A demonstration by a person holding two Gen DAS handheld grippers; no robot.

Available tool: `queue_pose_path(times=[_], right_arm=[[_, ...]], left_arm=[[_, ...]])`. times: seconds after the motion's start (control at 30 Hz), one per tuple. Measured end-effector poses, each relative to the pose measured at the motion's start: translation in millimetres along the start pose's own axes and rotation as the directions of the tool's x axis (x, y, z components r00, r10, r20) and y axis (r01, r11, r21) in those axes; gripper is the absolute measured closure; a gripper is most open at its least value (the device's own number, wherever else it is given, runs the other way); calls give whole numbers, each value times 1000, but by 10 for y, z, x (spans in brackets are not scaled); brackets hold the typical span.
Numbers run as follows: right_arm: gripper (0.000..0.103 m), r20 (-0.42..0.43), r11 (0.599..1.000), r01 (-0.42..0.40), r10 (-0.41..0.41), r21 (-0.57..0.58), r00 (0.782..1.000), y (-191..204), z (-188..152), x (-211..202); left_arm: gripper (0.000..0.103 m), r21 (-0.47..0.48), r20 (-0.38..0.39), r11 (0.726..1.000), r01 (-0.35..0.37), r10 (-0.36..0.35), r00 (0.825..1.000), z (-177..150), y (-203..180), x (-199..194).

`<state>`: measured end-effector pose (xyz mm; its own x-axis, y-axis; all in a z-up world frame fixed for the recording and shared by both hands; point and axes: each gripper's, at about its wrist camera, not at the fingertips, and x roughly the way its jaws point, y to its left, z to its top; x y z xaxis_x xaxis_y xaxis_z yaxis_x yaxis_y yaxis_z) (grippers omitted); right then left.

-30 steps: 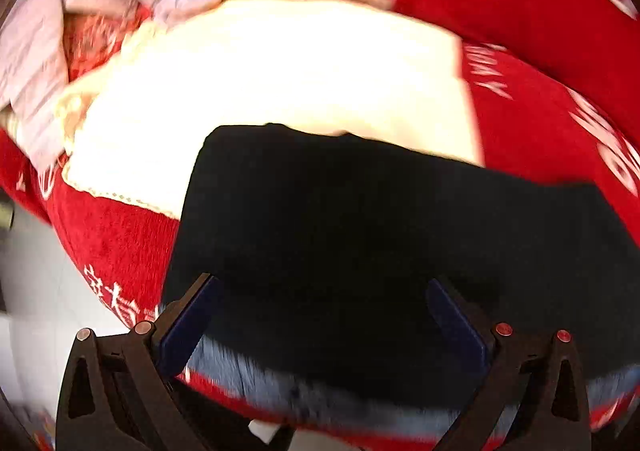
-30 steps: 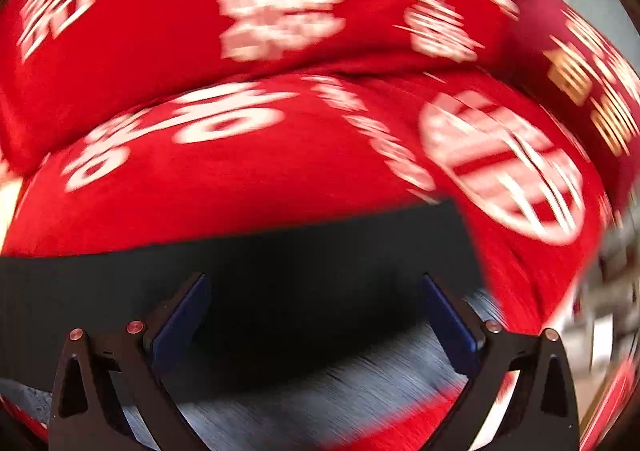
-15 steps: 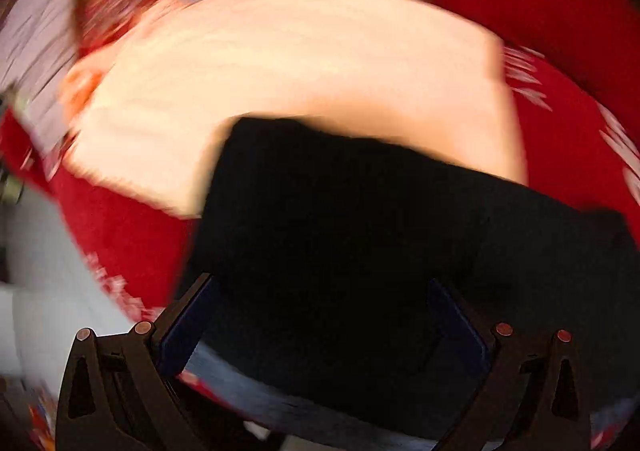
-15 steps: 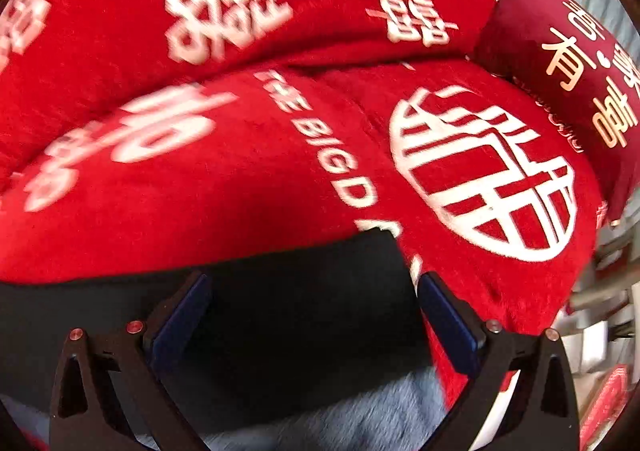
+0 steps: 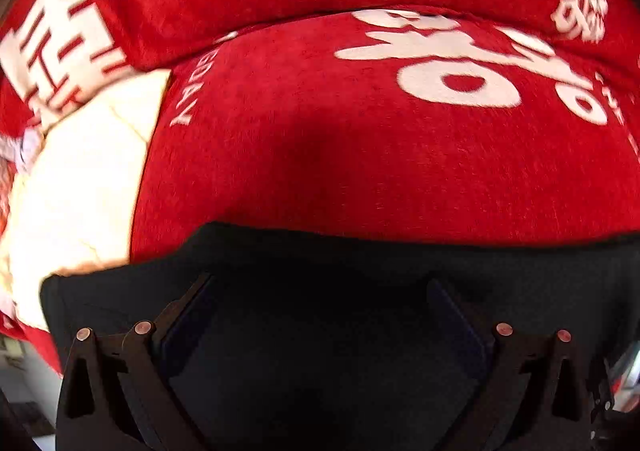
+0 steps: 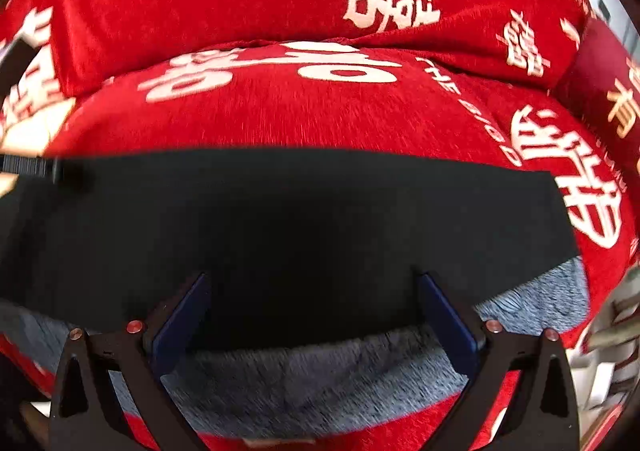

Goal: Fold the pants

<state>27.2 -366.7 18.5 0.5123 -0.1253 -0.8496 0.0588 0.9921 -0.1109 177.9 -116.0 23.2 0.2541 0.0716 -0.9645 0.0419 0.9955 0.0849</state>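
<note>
Tools (image 5: 320,291) (image 6: 312,287) agape over pants (image 6: 300,219) — red cover (image 6: 320,115) around.

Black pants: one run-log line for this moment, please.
black pants flat on red sofa cover | left gripper open | right gripper open | grey fleece lining exposed

Both wrist cameras sit low and close over the front edge of the red plush sofa seat with white lettering (image 5: 360,171), facing its backrest. They share the flat black fabric pants (image 6: 300,219) and the seat's lettering; the left view lies further left.
</note>
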Motion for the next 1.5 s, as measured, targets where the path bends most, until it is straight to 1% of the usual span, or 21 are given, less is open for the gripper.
queue_pose_path(times=[0.1, 0.13, 0.2, 0.23, 0.3, 0.43, 0.53, 0.6, 0.67, 0.73, 0.8, 0.87, 0.9, 1.0, 1.1, 1.17, 1.23, 1.3, 1.37, 1.43, 1.5], right_arm=[[1, 5, 997, -36, 36, 64, 999, -281, -85, -22], [1, 6, 996, -46, 46, 80, 999, -346, -98, -32], [0, -8, 995, 0, 1, 97, 1000, -471, -126, -39], [0, -17, 994, 8, -6, 111, 1000, -531, -142, -33], [0, -25, 983, -22, 27, 182, 999, -738, -191, -41], [0, -58, 961, 9, 7, 277, 998, -1102, -303, -66], [0, -92, 931, 30, 4, 363, 996, -1427, -428, -38], [0, -112, 896, 25, 28, 443, 993, -1676, -525, -4], [0, -114, 866, 20, 43, 500, 993, -1856, -604, -1], [0, -95, 844, -2, 63, 536, 994, -1989, -682, -10], [0, -56, 813, -76, 132, 577, 990, -2092, -772, 16], [0, -29, 786, -141, 198, 601, 980, -2139, -841, 68], [0, -7, 778, -167, 216, 606, 976, -2152, -880, 79], [0, 52, 783, -204, 215, 588, 975, -2141, -913, 42], [0, 117, 788, -251, 225, 562, 967, -2125, -891, 8], [0, 153, 797, -275, 229, 538, 961, -2119, -852, -14], [0, 191, 808, -298, 232, 507, 954, -2119, -792, -21], [0, 204, 825, -283, 207, 489, 957, -2133, -721, 14], [0, 238, 820, -289, 192, 493, 952, -2197, -671, 31], [0, 259, 809, -301, 191, 505, 947, -2260, -657, 39], [1, 281, 791, -337, 217, 510, 935, -2330, -694, 47]], left_arm=[[0, -29, -1, 1000, -12, 12, 1000, -21, 193, 28], [0, -39, -1, 999, -19, 19, 1000, -70, 165, 20], [0, -50, 4, 998, -32, 33, 999, -125, 217, 46], [0, -50, 9, 998, -42, 43, 999, -140, 206, 51], [0, -46, 22, 997, -63, 64, 998, -229, 207, 40], [0, -39, 35, 995, -89, 90, 995, -271, 242, 35], [0, -36, 43, 993, -108, 110, 993, -308, 220, 15], [0, -43, 50, 992, -122, 124, 991, -351, 205, -2], [0, -45, 47, 991, -126, 128, 991, -418, 200, -31], [0, -50, 39, 992, -117, 119, 992, -499, 175, -74], [0, -24, 29, 995, -94, 95, 995, -614, 83, -114], [0, 5, 33, 997, -80, 80, 996, -719, -50, -159], [0, 19, 35, 997, -77, 77, 996, -760, -123, -173], [0, 36, 33, 997, -67, 66, 997, -830, -322, -216], [0, 67, -2, 998, -1, 1, 1000, -856, -579, -233], [0, 102, -8, 995, 21, -20, 1000, -876, -785, -253], [0, 139, -5, 990, 25, -25, 1000, -879, -1018, -261], [0, 173, 12, 985, 16, -18, 1000, -854, -1252, -293], [0, 208, 16, 978, 18, -22, 1000, -812, -1475, -327], [0, 231, 30, 973, -5, -2, 1000, -769, -1669, -343], [0, 246, 10, 968, 41, -44, 999, -723, -1857, -334]])
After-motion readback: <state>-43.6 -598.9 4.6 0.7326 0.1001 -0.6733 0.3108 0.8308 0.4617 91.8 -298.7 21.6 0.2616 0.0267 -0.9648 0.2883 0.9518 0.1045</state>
